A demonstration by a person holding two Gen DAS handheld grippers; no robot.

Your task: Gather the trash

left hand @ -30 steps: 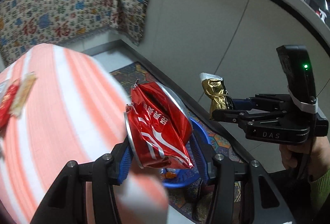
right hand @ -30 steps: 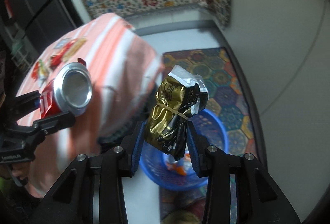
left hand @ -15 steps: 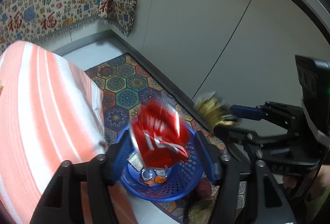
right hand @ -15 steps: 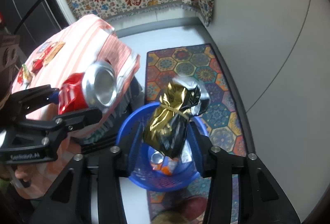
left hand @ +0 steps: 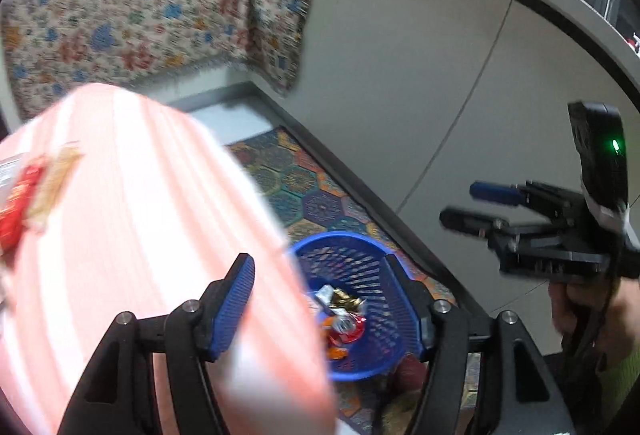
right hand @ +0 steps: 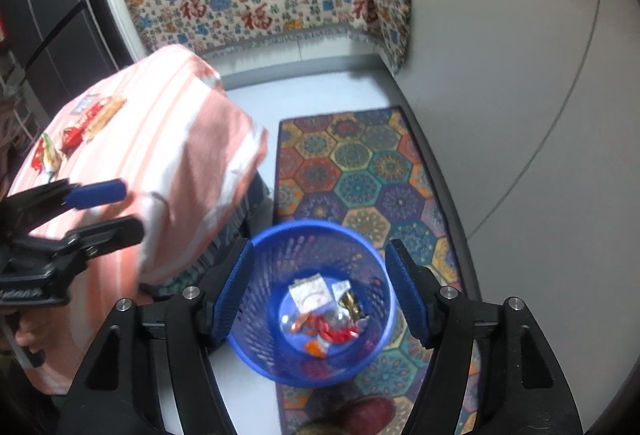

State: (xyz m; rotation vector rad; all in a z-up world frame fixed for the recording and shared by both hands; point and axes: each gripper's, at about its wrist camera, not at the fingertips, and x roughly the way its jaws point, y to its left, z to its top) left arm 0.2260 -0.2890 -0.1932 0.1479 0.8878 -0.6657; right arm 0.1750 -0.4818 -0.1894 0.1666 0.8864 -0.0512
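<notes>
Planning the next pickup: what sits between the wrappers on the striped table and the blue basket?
Only bare striped tablecloth between the wrappers and the blue basket, per the right wrist view.

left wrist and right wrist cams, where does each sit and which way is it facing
Left wrist: on the left gripper, facing down over the striped table edge at the blue basket; right gripper and hand show.
Right wrist: on the right gripper, jaws opening and empty, above the basket; left gripper shows.
Shared: basket, rug, table.
</notes>
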